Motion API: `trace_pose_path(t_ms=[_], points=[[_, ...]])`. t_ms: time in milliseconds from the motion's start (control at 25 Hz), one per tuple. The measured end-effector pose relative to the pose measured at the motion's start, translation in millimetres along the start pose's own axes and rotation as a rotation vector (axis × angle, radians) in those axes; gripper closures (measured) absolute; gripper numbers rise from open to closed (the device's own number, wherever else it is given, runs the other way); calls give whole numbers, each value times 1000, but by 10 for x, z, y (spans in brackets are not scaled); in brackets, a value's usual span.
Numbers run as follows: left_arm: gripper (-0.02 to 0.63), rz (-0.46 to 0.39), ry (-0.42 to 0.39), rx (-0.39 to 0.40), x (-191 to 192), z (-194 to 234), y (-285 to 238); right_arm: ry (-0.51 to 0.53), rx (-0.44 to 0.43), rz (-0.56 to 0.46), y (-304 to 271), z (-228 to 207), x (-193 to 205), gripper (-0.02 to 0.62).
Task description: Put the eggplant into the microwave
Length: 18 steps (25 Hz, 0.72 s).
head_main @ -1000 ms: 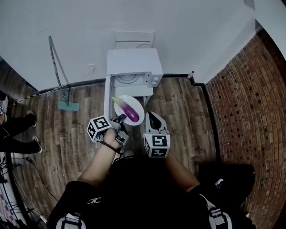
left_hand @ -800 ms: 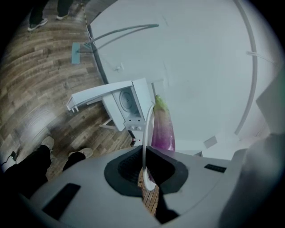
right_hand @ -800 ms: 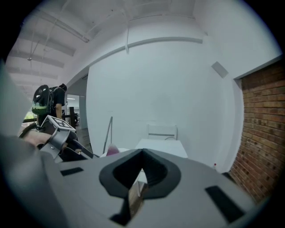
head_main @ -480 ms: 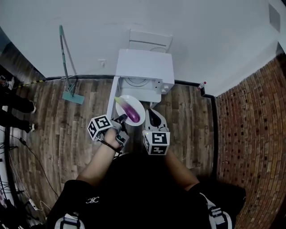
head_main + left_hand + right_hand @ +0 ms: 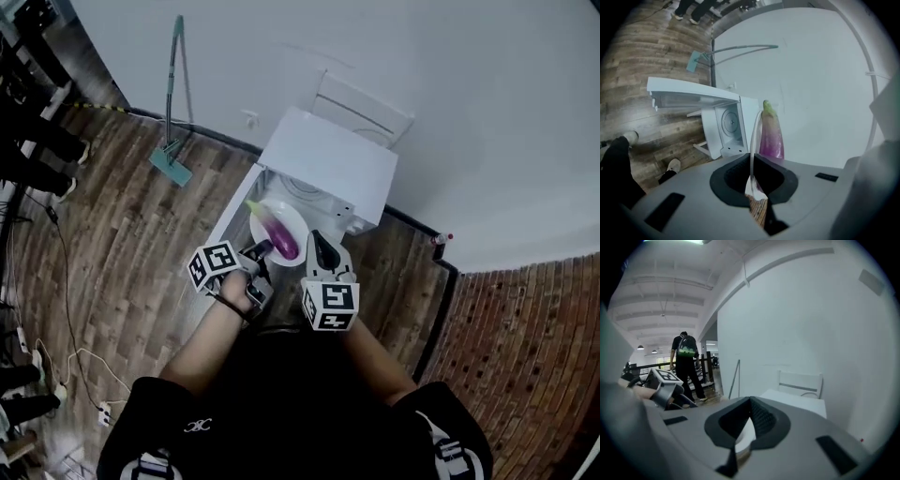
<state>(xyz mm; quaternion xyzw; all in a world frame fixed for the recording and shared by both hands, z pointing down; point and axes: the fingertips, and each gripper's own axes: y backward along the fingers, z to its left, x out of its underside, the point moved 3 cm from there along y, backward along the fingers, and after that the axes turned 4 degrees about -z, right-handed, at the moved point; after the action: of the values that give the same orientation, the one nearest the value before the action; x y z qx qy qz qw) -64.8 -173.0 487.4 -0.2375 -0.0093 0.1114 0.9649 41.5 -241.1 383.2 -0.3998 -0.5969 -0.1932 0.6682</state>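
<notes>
Holding the eggplant point(image 5: 280, 237) on a white plate point(image 5: 265, 216), we have the left gripper point(image 5: 259, 253) clenched on the plate's rim at its 7 o'clock edge; in the left gripper view the rim stands edge-on between the jaws. The right gripper point(image 5: 317, 242) sits at the plate's 4 o'clock, jaws pressed together with nothing that we can make out between them. The microwave point(image 5: 328, 161) stands at 1 o'clock from the plate, its door point(image 5: 693, 96) already open and only the turntable showing inside. We judge the pick-up done and the eggplant still outside, near the opening. What is left is to slide the plate in, let go, and perhaps shut the door.
</notes>
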Motion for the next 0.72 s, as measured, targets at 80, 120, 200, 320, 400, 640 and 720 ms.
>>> trace_pose_path(t_ms=[80,120,200,320,400,640,720], points=[[591,-66,23,10,17,-19,-143,34,-60,30,-75,-158,78,589],[591,-97,31,17,42,-19,-193,39,-87,41,-87,-235,111,589],[591,-148,45,29,123,16,-267,46,-140,61,-94,-370,190,589],[591,-205,86,34,244,139,-407,82,-211,112,-163,-534,363,589],[591,-223,106,27,300,267,-509,98,-248,148,-235,-591,512,589],[591,-249,107,-1,190,775,-841,167,-336,199,-549,-537,1015,589],[591,-262,102,-1,110,949,-967,190,-367,206,-629,-499,1185,590]])
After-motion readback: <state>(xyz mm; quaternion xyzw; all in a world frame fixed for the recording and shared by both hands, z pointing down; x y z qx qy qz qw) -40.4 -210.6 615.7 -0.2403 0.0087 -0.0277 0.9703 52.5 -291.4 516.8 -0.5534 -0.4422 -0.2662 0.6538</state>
